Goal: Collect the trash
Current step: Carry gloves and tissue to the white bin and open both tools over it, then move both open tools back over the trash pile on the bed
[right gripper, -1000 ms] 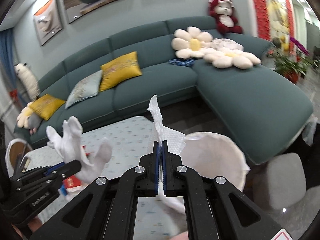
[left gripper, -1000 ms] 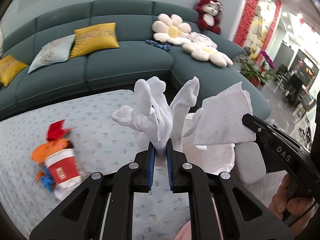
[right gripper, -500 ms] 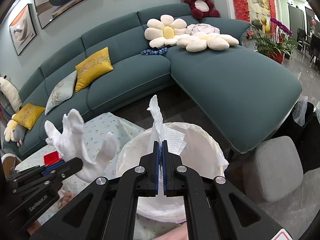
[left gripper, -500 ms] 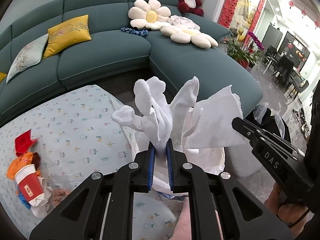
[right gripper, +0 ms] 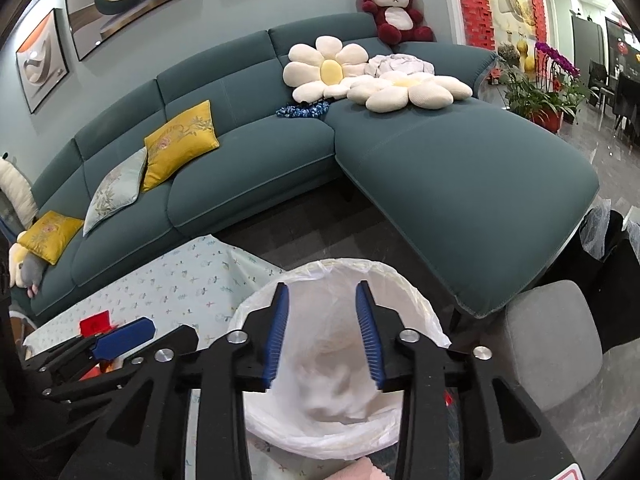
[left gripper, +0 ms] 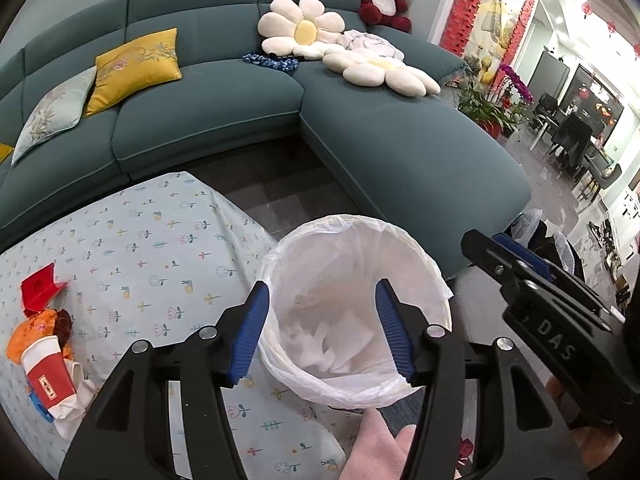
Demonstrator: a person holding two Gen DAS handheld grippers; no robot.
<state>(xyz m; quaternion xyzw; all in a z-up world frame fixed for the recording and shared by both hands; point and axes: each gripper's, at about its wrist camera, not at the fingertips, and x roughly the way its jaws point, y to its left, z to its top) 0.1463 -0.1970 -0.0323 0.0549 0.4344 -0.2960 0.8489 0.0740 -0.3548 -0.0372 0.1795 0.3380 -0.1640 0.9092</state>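
Both loads dropped: I am hovering my two grippers over the lined bin.

My left gripper point(left gripper: 322, 330) is standing with its jaws spread and nothing between them, and my right gripper point(right gripper: 322, 332) likewise; both have just been opening, where a moment ago the left was pinching a white glove and the right a paper towel. That white trash point(left gripper: 336, 344) is now lying at the bottom of the bin point(left gripper: 424, 264), beside the cloth-covered surface point(left gripper: 160, 240). I am judging the thin liner the risk: a jaw tip dipping lower could snag it and drag it off the rim. Farther left, the red cup point(left gripper: 48, 376) and orange wrapper point(left gripper: 30, 332) are still waiting on the surface; the teal sofa point(left gripper: 200, 128) is sitting beyond.
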